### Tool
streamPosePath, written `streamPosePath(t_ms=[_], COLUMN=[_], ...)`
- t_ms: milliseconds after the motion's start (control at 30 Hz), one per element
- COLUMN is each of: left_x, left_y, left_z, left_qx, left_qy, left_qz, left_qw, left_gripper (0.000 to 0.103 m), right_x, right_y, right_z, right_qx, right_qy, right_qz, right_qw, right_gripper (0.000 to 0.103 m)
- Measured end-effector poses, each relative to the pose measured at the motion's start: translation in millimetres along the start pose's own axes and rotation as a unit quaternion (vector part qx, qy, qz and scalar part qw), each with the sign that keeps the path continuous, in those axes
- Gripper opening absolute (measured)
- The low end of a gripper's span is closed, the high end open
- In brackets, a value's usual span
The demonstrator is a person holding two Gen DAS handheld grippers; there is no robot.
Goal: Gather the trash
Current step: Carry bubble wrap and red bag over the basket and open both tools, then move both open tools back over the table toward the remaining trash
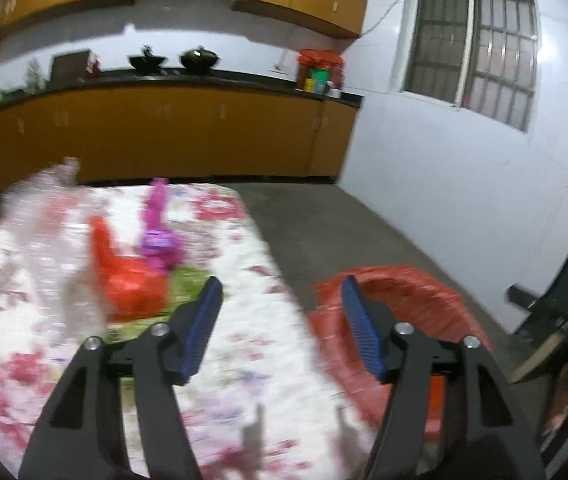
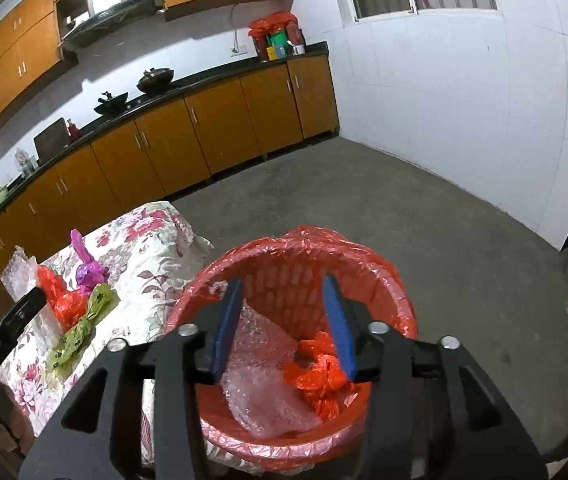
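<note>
Lying in bin [image 2: 396,280]: one bubble wrap [image 2: 260,376], one red bag [image 2: 320,380]

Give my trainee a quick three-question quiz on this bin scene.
1. True or false: the right gripper, above the bin, grips something.
2. Which is already in the bin? A) purple bag B) bubble wrap C) green bag
3. What colour is the bin's liner?

Key
1. False: its jaws are open, nothing between them.
2. B: the bubble wrap lies there with a red bag; the purple bag and green bag sit on the table.
3. Red.
</note>
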State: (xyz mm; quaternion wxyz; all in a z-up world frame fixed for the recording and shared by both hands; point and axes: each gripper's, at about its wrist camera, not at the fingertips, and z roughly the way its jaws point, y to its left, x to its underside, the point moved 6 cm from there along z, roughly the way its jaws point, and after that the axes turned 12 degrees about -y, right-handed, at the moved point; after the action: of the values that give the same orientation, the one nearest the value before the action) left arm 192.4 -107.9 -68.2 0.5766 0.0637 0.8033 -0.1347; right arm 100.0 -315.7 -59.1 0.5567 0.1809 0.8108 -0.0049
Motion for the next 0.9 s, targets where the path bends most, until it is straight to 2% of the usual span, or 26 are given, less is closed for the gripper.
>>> streamPosePath(t_ms=[167, 467, 567, 667, 900], left_x=[10.5, 22.5, 22.7, 18.0, 0.5], left_y=[48.2, 151.8, 172.9, 179.4, 191.5], left_z=[-22.2, -52.8, -57.5, -52.1, -8.9], left_qx=[-0.065, -0.174, -0.19, -0.189, -0.175], left_qy=[-0.001, 0.009, 0.008, 0.007, 0.019], left_qz=[0.017, -0.029, -0.043, -0.05, -0.074], left_qw=[0.9977, 0.9843, 0.9809, 0.9806, 0.9817], left_gripper=[0.075, 0.078, 0.078, 0.078, 0.078], right_x=[6.6, 21.5, 29.9, 39.2, 66.5], right_y=[31.6, 103.4, 129.5, 155.9, 217.5], right_z=[-1.1, 6.3, 9.4, 13.9, 45.6], right_qx=[-0.018, -0.08, -0.102, -0.12, -0.166], right_qy=[-0.001, 0.017, 0.029, 0.039, 0.083], right_qz=[-0.035, -0.065, -0.074, -0.086, -0.076], right_qw=[0.999, 0.995, 0.992, 0.988, 0.98], right_gripper=[0.052, 0.052, 0.052, 0.052, 0.052])
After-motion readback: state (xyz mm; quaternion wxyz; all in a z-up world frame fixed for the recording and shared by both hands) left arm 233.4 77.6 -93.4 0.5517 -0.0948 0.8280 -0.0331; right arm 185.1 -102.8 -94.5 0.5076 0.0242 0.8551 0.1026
